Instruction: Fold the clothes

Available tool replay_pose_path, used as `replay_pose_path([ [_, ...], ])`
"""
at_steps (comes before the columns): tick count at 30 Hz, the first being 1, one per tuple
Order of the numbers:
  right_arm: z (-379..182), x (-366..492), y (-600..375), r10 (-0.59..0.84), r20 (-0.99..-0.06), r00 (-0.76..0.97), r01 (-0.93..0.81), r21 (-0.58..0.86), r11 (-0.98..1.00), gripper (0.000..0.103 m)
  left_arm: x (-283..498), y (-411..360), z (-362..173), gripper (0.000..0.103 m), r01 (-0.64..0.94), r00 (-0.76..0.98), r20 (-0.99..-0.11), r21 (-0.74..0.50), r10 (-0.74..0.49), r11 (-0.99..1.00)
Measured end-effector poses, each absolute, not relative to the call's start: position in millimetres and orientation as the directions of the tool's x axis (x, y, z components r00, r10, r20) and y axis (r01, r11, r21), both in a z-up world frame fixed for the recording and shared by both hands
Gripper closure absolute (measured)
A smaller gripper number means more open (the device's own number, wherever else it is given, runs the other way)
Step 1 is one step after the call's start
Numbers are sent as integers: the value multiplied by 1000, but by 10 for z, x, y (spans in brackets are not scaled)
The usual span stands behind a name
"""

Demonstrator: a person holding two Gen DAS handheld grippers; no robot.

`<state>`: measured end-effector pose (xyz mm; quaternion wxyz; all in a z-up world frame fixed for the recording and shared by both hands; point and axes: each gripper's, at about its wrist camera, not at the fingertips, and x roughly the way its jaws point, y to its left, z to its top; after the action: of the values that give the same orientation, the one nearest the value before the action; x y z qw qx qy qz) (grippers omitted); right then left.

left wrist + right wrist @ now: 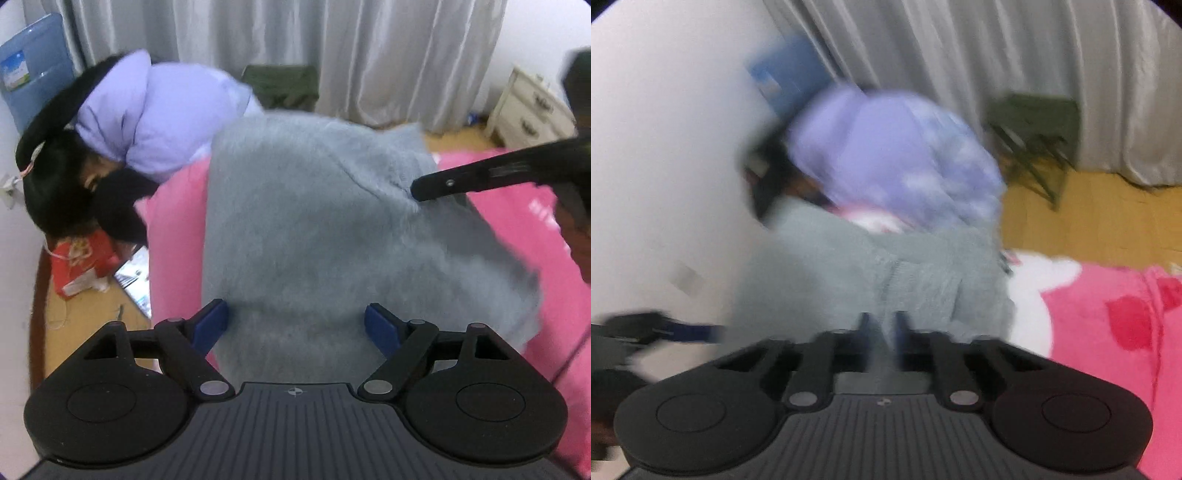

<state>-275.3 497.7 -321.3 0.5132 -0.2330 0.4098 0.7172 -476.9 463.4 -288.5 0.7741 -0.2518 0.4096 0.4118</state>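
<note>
Pink bed cover [173, 236] underneath. Grey fleece garment [314, 221] spread flat across it. Left gripper [295, 325] low over near hem, jaws spread wide, nothing pinched. Right gripper [882, 325] at far right corner, jaws pressed together, pinching grey fleece.

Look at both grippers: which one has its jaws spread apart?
The left gripper: its blue pads stand wide apart over the grey fluffy garment. The right gripper is pinched shut on that garment's fabric.
</note>
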Motion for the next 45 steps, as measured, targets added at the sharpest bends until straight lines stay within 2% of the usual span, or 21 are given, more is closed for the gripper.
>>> replay_pose_path([
  [3, -3305, -2735, 5055, 524, -784, -332, -939, 326, -106, 103, -4791, 4622, -2871, 18, -831, 332, -838, -43, 432, 554],
  [4, -3196, -2708, 4956, 537, -774, -336, -938, 325, -118, 103, -4805, 4623, -2840, 19, -832, 330, -838, -41, 434, 554],
  [5, -3087, -2681, 4857, 549, -763, -340, -937, 324, -131, 97, -4825, 4607, -2792, 20, -835, 323, -836, -31, 443, 550],
  [6, -2978, -2655, 4757, 562, -752, -345, -936, 322, -143, 96, -4846, 4583, -2737, 21, -836, 317, -834, -21, 452, 548],
  [9, -2715, -2593, 4432, 543, -727, -420, -906, 364, -215, 96, -4902, 4384, -2549, 20, -803, 335, -804, 30, 492, 595],
  [12, -2769, -2842, 4136, 471, -777, -417, -905, 311, -289, 96, -4814, 4275, -2704, 20, -759, 289, -840, 90, 459, 644],
  [17, -3320, -3096, 4071, 420, -867, -269, -962, 219, -165, 97, -4733, 4327, -2928, 11, -799, 222, -875, 91, 431, 595],
  [25, -2753, -2989, 3547, 427, -882, -201, -978, 206, -35, 92, -4711, 3969, -2321, 11, -821, 180, -847, 151, 500, 551],
  [29, -2548, -3028, 3154, 432, -886, -168, -982, 189, 7, 85, -4695, 3619, -1920, 5, -888, 202, -798, 95, 568, 450],
  [31, -2460, -3093, 3019, 444, -883, -154, -982, 187, 31, 77, -4703, 3475, -1745, 5, -922, 204, -788, 45, 581, 384],
  [33, -2374, -3167, 2904, 460, -878, -132, -983, 175, 51, 59, -4723, 3365, -1595, 4, -946, 208, -788, -11, 579, 325],
  [35, -2293, -3254, 2794, 471, -876, -106, -986, 155, 66, 56, -4742, 3260, -1471, 3, -957, 214, -792, -53, 572, 285],
  [37, -2215, -3336, 2693, 486, -870, -82, -987, 139, 81, 48, -4758, 3150, -1360, 3, -964, 215, -796, -78, 566, 256],
  [45, -1958, -3542, 2370, 522, -853, -21, -985, 108, 137, 37, -4810, 2748, -1110, 0, -972, 114, -724, 59, 680, 226],
])
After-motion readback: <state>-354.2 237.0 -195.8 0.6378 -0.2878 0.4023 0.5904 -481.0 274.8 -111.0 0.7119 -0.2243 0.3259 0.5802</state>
